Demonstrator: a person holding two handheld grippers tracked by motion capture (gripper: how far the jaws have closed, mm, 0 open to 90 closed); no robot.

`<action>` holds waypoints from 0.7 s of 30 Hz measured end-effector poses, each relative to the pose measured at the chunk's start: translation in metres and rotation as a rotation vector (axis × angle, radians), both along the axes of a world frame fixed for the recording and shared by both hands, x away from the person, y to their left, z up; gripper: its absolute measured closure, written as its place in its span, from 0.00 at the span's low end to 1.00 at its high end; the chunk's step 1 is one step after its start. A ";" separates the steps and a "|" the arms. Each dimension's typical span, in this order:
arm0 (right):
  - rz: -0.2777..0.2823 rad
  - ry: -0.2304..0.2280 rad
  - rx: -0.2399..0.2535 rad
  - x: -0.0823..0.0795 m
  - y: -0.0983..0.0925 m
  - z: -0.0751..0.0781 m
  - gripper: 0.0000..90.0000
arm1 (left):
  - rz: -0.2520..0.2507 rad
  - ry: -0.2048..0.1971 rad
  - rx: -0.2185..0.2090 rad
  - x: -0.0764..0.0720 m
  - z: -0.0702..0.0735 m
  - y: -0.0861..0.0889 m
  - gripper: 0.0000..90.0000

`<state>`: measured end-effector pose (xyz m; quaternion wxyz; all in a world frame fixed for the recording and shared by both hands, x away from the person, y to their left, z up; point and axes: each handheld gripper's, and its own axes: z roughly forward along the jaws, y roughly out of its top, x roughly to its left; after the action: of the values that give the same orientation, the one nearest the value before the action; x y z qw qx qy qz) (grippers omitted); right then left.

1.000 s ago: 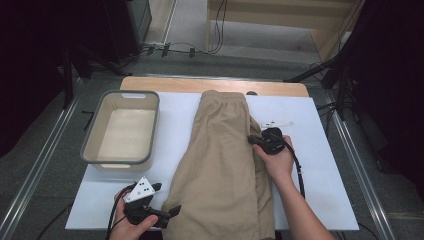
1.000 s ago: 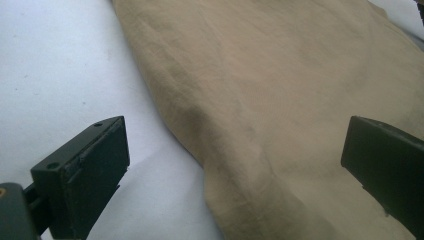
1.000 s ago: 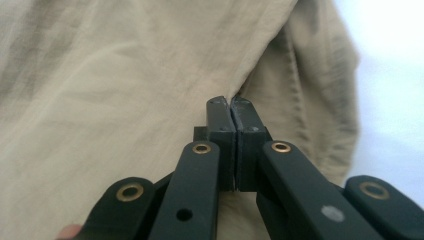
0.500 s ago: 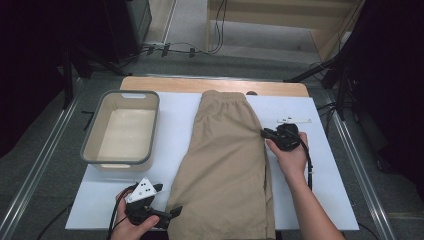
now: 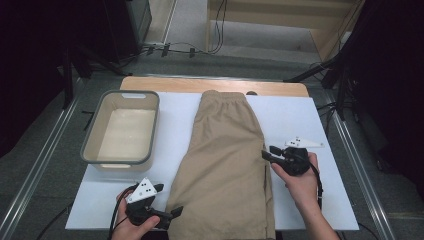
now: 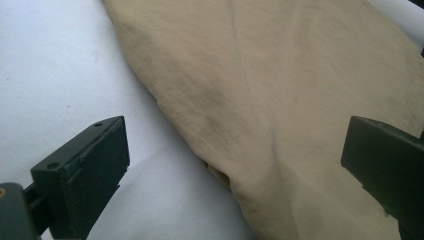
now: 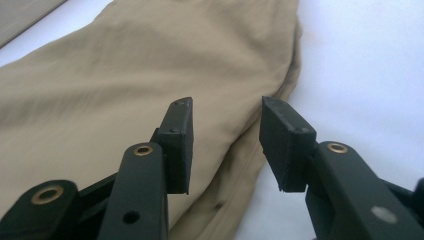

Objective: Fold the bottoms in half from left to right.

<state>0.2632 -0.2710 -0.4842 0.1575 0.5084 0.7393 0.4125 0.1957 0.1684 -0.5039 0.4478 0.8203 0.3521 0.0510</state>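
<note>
Grey plastic tub (image 5: 121,131): rectangular, rounded corners, pale inside, left of centre in the high view, standing on the white table cover.
White table cover (image 5: 300,115): spans the middle of the frame.
Wooden table edge (image 5: 165,84): bare strip along the cover's upper side.
Cables (image 5: 192,48): loose on the grey floor, upper centre.
Wooden step (image 5: 272,27): pale wood, upper right.
Metal rails (image 5: 42,165): run diagonally along the table's left and right sides.
</note>
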 end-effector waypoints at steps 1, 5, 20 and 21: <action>0.003 0.000 -0.004 -0.005 0.001 -0.001 0.60 | 0.000 0.000 -0.001 0.000 0.000 0.000 0.00; -0.006 -0.019 -0.016 -0.024 0.004 -0.009 0.58 | -0.001 0.000 -0.002 -0.001 0.000 -0.001 0.00; 0.046 0.071 -0.016 -0.060 0.024 -0.022 0.37 | 0.003 -0.015 -0.001 -0.005 0.004 0.002 0.00; 0.050 0.081 -0.014 -0.060 0.025 -0.024 0.36 | 0.002 -0.016 0.000 -0.005 0.004 0.002 0.00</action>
<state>0.2028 -0.2455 -0.5081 0.1206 0.5050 0.7603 0.3904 0.1910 0.1707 -0.5003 0.4504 0.8196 0.3493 0.0578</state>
